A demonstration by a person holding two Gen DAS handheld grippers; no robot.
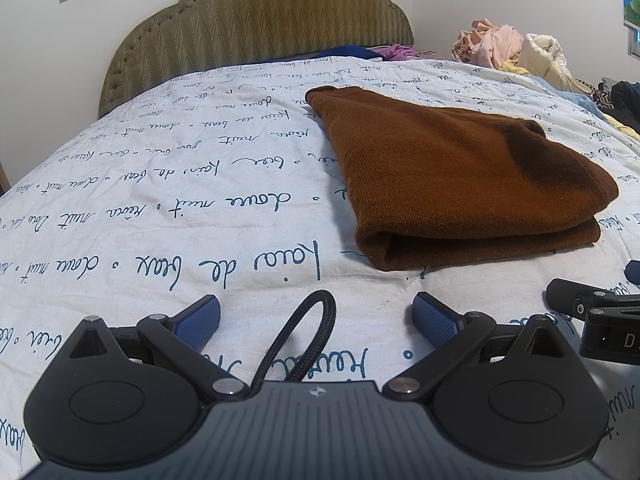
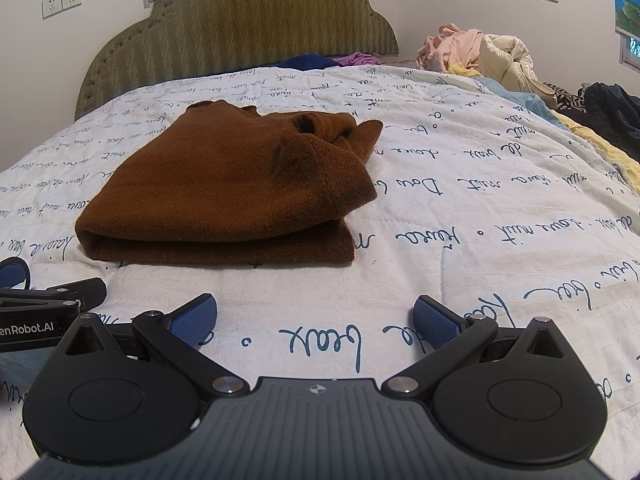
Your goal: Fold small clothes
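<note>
A brown knitted garment (image 1: pixel 460 176) lies folded in layers on the white bedspread (image 1: pixel 160 184), its rounded fold facing me. In the right wrist view the same brown garment (image 2: pixel 232 192) sits ahead and to the left, with a loose corner sticking out at its far right. My left gripper (image 1: pixel 316 316) is open, a little short of the garment's near edge, with nothing between its blue pads. My right gripper (image 2: pixel 316 318) is open too, over bare bedspread (image 2: pixel 480 200) just in front of the garment. Each gripper shows at the edge of the other's view.
A green padded headboard (image 1: pixel 256 20) stands at the far end. A heap of pink, cream and dark clothes (image 1: pixel 512 50) lies at the far right of the bed, seen also as a clothes heap (image 2: pixel 480 56). A dark blue and a purple cloth (image 2: pixel 316 60) lie by the headboard.
</note>
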